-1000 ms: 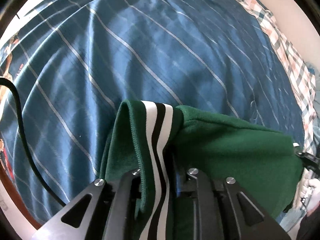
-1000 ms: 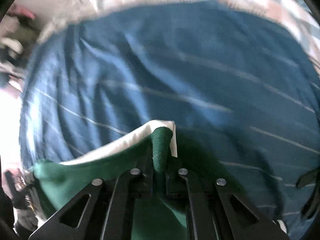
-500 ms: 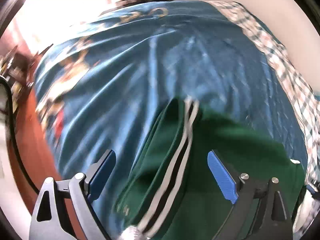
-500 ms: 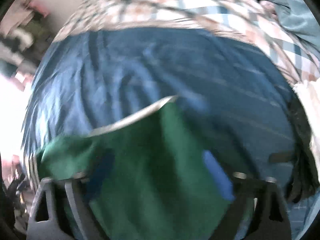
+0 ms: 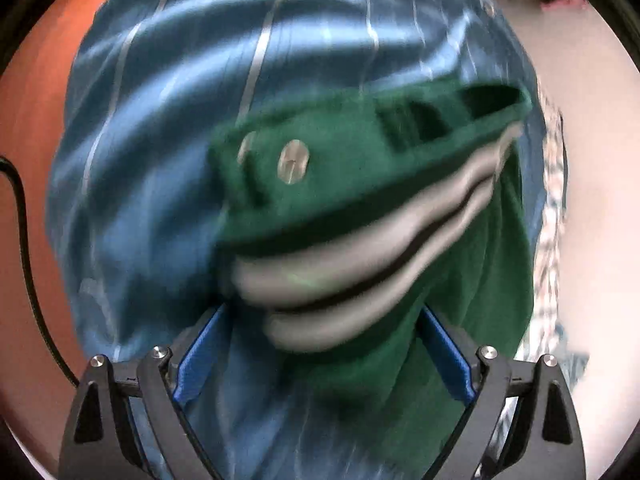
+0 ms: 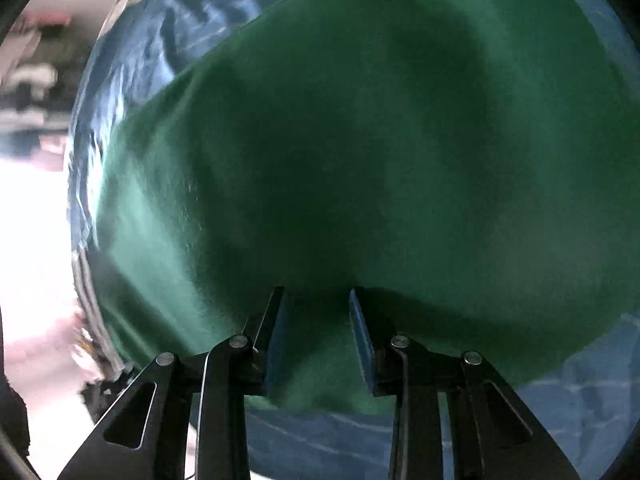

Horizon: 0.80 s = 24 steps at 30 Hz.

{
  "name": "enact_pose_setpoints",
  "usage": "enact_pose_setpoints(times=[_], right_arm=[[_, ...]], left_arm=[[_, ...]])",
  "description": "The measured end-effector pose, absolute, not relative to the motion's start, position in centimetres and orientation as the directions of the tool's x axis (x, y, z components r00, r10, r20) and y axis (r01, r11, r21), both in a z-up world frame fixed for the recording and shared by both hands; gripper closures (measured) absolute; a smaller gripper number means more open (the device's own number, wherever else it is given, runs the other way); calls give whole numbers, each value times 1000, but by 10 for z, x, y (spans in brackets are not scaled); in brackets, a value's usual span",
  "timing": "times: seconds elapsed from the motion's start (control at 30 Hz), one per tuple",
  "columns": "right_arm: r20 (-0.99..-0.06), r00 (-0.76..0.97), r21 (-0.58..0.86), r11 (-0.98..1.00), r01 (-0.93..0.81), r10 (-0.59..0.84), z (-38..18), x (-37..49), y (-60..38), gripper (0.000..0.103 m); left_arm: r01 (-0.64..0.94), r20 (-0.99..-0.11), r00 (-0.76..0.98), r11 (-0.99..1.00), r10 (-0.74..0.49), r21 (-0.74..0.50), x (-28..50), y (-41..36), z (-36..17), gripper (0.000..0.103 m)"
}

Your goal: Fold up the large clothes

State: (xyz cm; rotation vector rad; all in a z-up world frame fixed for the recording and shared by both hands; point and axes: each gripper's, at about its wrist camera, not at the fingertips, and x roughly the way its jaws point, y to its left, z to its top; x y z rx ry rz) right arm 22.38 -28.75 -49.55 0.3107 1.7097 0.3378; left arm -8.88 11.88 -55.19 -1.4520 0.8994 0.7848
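Left wrist view first: the left gripper (image 5: pixel 320 354) stands with its jaws spread wide, blue pads at lower left and lower right of the frame, clasping nothing. Between and beyond them lies the green garment (image 5: pixel 360 184), a fleece-like top with a white-and-black striped band (image 5: pixel 360 276) that runs from the lower centre up toward the upper right; that line gives the long axis of the folded edge, slanting across the frame rather than straight ahead. The cloth rests on a blue striped bedsheet (image 5: pixel 152 160), which fills the upper left, with a reddish floor (image 5: pixel 36 128) at the far left edge and a black cable (image 5: pixel 24 216) curling there. Two pale round studs or snaps (image 5: pixel 293 166) show on the green near the centre; motion blur keeps me from saying more about them. In the right wrist view, the right gripper (image 6: pixel 318 332) has its jaws closing, part way in, with green cloth lying under and between the pads but not visibly pinched; I read it as released, not gripping. The garment fills nearly all of that frame, so the right gripper looks the nearer of the two to the cloth's broad body, while the left sits at the striped edge. My guess is that the next fold calls for a fresh hold along that slanted striped edge, so the left gripper is better placed.
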Motion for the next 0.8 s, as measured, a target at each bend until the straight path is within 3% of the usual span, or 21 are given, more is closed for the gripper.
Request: enact_pose_setpoints(times=[0.03,0.1,0.17,0.37,0.5,0.6,0.67,0.77,0.8], right_arm=[[-906,-165,389,920,40,390,-494,225,-293,69],[-906,-170,383,922,62,388,-493,223,-302,68],[-912,-170,371,927,48,374,-491,222,-305,68],[-917,-143,374,927,14,372,-471,232,-303,68],[-918,-118,385,922,-47,378,-463,238,-285,68],[-931,-148,343,939,-31,335,-488,243,-282,68],[-921,-151,356,933,43,358,-502,243,-289,68],[-920,-150,356,932,65,362,-500,244,-291,67],[-919,-151,358,931,67,364,-498,244,-291,65]], left_arm=[[-883,-882,469,-3,-47,-470,-84,124,-549,11],[-900,-898,435,29,62,-434,-72,137,-535,29],[-910,-904,416,44,98,-413,-63,146,-532,85],[-873,-860,485,150,161,-464,-44,202,-508,89],[-856,-858,508,157,76,-492,-41,220,-537,88],[-833,-842,538,175,38,-524,-49,213,-549,72],[-783,-788,615,139,32,-606,-57,211,-552,47],[-786,-786,615,134,67,-603,-48,210,-553,48],[-805,-803,589,162,93,-571,-40,210,-547,57]])
